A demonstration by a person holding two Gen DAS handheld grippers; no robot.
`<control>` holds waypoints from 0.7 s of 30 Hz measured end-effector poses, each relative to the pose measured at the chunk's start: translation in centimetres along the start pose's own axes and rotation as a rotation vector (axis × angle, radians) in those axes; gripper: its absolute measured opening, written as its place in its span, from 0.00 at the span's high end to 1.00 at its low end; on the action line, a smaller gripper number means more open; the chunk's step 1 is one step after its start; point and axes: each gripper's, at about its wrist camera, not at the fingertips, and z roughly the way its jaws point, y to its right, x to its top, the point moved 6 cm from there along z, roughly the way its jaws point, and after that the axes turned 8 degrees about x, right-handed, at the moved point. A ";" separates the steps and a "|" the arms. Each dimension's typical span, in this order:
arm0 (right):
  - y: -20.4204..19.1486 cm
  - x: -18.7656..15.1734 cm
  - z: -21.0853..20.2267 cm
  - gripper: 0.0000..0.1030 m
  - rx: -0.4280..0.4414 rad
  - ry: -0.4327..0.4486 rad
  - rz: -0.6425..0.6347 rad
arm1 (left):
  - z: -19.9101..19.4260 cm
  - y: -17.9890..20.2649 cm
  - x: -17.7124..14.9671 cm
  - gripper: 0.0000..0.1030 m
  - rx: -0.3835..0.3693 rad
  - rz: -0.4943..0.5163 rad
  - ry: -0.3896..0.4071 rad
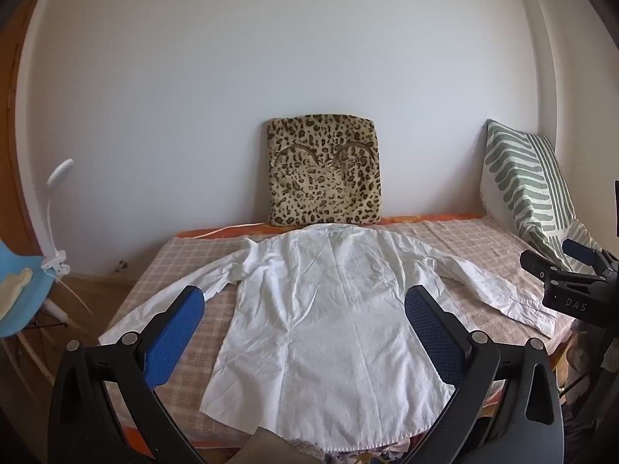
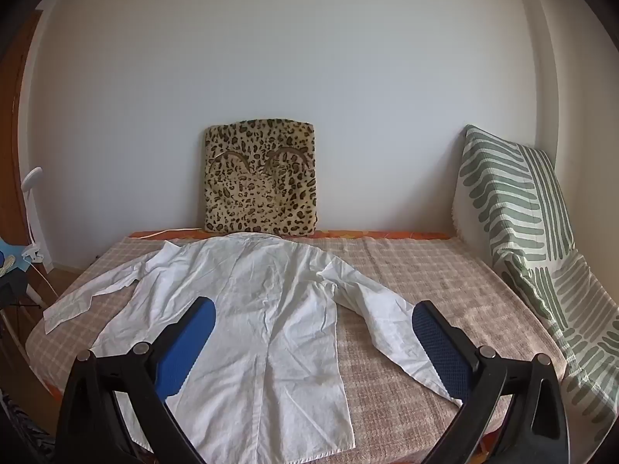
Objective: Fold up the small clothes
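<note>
A white long-sleeved shirt (image 1: 321,309) lies flat, back up, on the checked bed cover (image 1: 476,243), collar toward the wall and both sleeves spread out to the sides. My left gripper (image 1: 305,309) is open and empty, held above the shirt's lower half near the front edge of the bed. My right gripper (image 2: 315,324) is open and empty, above the shirt's right side (image 2: 247,309) and right sleeve (image 2: 390,332). The right gripper's black body also shows at the right edge of the left wrist view (image 1: 572,282).
A leopard-print cushion (image 1: 325,172) leans on the wall behind the collar. A green-striped pillow (image 2: 514,208) stands at the bed's right end. A blue chair (image 1: 19,294) and a white clip lamp (image 1: 54,208) are left of the bed.
</note>
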 end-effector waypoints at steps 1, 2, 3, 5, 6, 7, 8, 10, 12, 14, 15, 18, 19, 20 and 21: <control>0.0 0.0 0.0 0.00 0.001 -0.001 0.000 | 0.0 0.0 0.0 0.00 0.000 0.000 -0.004; -0.1 0.0 0.0 0.00 0.002 0.000 -0.001 | 0.0 0.0 0.0 0.00 0.002 0.003 -0.006; -0.2 0.0 -0.1 0.00 0.002 0.001 -0.003 | 0.0 0.0 0.0 0.00 0.002 0.005 -0.006; -0.2 0.0 0.0 0.00 0.005 -0.010 0.004 | -0.1 -0.1 0.0 0.00 0.004 0.007 -0.006; -0.3 0.1 0.0 0.00 0.005 -0.008 0.001 | -0.2 -0.1 0.1 0.00 0.004 0.005 -0.005; 0.0 0.1 0.1 0.00 0.005 -0.007 -0.002 | -0.3 -0.2 0.1 0.00 0.006 0.004 -0.005; 0.0 0.0 0.3 0.00 0.006 -0.006 -0.004 | -0.1 -0.2 -0.2 0.00 0.007 0.003 -0.005; -0.3 0.0 0.4 0.00 -0.001 -0.003 -0.011 | -0.3 -0.3 -0.1 0.00 0.007 0.001 -0.004; -0.3 0.1 0.4 0.00 -0.002 -0.003 -0.014 | 0.1 -0.4 -0.1 0.00 0.010 0.001 -0.011; -0.4 0.1 0.4 0.00 -0.002 -0.001 -0.014 | -0.1 -0.5 0.0 0.00 0.010 0.002 -0.008; -0.4 0.1 0.4 0.00 -0.003 -0.002 -0.015 | -0.2 -0.5 0.3 0.00 0.014 -0.007 -0.008; -0.3 0.0 0.4 0.00 -0.001 -0.003 -0.013 | -0.3 -0.5 0.3 0.00 0.013 -0.009 -0.007; -0.4 0.0 0.4 0.00 -0.001 -0.003 -0.013 | -0.3 -0.5 0.3 0.00 0.013 -0.009 -0.007; -0.3 0.0 0.4 0.00 -0.001 -0.003 -0.012 | -0.3 -0.5 0.3 0.00 0.013 -0.009 -0.008; -0.3 0.0 0.4 0.00 -0.001 -0.002 -0.012 | -0.3 -0.5 0.3 0.00 0.011 -0.008 -0.008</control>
